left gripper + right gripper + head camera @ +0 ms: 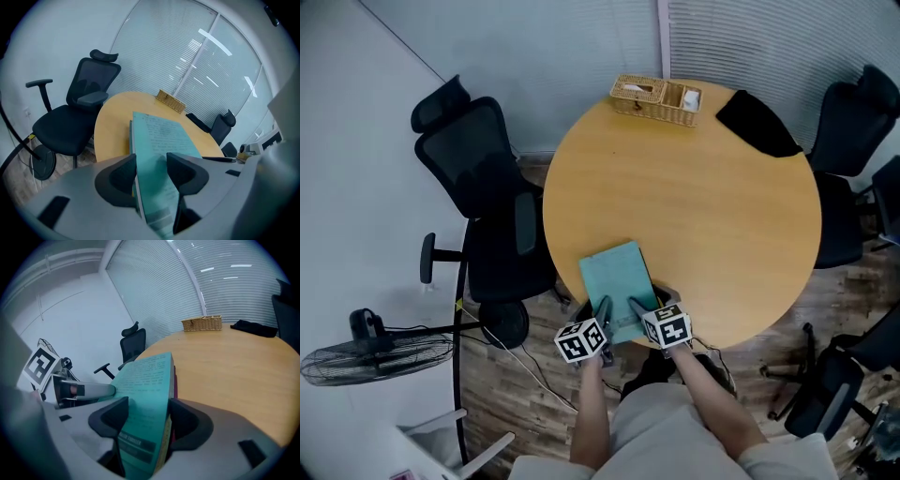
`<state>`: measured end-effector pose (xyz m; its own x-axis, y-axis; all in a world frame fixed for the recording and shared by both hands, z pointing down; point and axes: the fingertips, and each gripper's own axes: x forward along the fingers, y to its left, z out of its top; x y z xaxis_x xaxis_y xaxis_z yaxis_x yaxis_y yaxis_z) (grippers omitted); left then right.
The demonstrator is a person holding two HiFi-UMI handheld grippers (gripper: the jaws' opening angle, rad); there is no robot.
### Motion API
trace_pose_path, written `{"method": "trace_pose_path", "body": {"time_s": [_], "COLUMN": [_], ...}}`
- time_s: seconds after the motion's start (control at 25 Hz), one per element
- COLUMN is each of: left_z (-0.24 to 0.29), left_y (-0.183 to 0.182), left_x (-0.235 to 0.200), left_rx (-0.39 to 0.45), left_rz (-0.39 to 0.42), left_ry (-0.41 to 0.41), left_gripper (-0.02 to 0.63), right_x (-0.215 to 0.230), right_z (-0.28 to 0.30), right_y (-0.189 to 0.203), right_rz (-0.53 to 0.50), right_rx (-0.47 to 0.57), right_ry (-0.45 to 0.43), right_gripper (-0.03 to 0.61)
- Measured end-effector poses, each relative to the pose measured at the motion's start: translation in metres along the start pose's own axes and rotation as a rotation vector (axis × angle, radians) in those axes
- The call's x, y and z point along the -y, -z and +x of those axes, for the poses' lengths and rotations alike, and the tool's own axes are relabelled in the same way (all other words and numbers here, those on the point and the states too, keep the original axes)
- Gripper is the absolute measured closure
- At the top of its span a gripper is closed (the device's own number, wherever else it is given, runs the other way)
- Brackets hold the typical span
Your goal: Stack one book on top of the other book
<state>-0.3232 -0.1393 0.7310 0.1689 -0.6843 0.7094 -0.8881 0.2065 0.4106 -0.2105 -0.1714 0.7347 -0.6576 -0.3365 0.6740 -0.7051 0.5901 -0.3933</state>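
At the near edge of the round wooden bench, a teal book is sitting, while a wicker basket is standing at the far rim. Left claw and right claw are both pinching the book's near end, each pair of jaws pressing on it from either side, and a dark red edge is showing right against the teal cover.
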Motion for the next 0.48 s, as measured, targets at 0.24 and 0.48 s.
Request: {"method": "trace_pose_path", "body": {"time_s": [0.24,0.48], "left_z": [0.0017,0.0035], "left_y": [-0.0022,-0.0019], "left_x": [0.0032,0.0064], "left_rx": [0.007,0.014], "left_rz": [0.01,0.015], "left_ry": [0.018,0.024], "left_gripper": [0.395,0.394], "right_x": [0.0031,0.0067], "right_z": [-0.002,-0.0026], "right_y": [-0.0026,-0.0024], "right_rz": [0.009,0.016], "right_rx": [0.013,0.019], "right_ry": [-0.001,0.001], "right_gripper": [0.298,0.298]}}
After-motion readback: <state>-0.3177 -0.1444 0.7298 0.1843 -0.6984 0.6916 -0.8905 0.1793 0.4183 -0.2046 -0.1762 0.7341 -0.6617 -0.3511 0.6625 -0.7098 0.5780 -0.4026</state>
